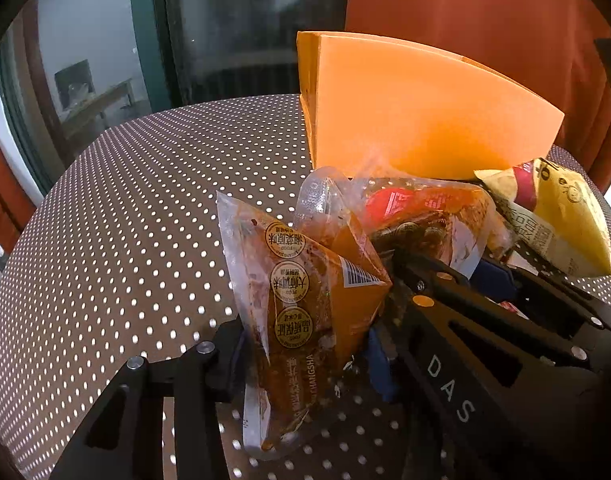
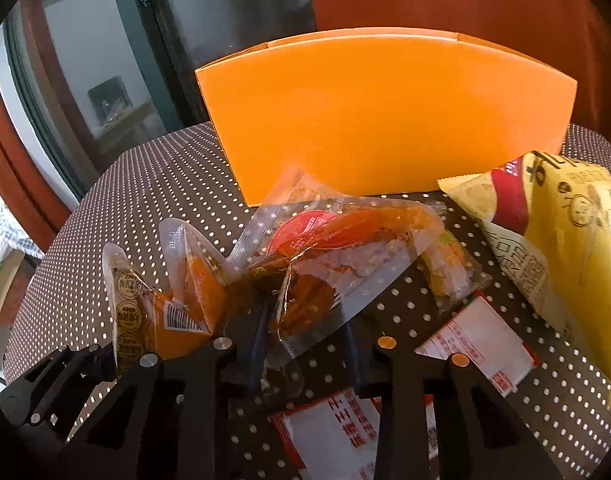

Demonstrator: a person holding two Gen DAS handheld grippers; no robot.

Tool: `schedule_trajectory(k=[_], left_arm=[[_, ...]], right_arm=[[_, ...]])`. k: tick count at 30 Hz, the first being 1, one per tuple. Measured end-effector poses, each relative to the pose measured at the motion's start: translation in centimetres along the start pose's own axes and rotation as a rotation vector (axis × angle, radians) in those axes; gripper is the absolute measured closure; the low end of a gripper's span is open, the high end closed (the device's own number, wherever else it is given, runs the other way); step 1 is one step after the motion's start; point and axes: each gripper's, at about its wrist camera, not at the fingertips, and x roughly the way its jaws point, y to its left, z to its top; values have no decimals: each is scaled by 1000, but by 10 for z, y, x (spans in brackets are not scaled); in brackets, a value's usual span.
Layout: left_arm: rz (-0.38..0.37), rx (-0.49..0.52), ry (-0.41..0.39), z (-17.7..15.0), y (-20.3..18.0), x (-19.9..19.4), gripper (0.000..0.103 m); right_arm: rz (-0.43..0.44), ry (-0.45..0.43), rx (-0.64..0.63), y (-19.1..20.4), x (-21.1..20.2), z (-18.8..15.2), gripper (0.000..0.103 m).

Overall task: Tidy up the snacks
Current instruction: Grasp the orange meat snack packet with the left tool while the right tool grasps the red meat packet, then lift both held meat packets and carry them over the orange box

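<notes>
A: Orange box, upright, far side of the dotted tablecloth; open top not visible.

B: Left gripper: jaws clamped on the brown pouch, long axis upright, box lying ahead and to the right.

A: Right gripper: jaws spread around the clear pouch; grip cannot be confirmed. Box dead ahead, so this arm looks nearer.

B: Yellow bag right. Window far left, red curtain behind.

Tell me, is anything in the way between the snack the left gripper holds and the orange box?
Nothing visible blocks it. The snack packet is upright in the left gripper, and only bare dotted table lies between it and the orange box. Other snacks lie off to the right.
</notes>
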Motion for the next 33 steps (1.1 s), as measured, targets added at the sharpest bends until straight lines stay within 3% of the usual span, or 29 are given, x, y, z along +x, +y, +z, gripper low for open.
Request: schedule_trajectory(k=[22,33], left_arm=[[5,-10,-97,-33,-41,-87,55],[-16,-4,-164,-26,-56,-132,55]], right_arm=[[-52,-94,-48,-22,-74,-3,68],[-56,-157,-48,-35,-119,9,68]])
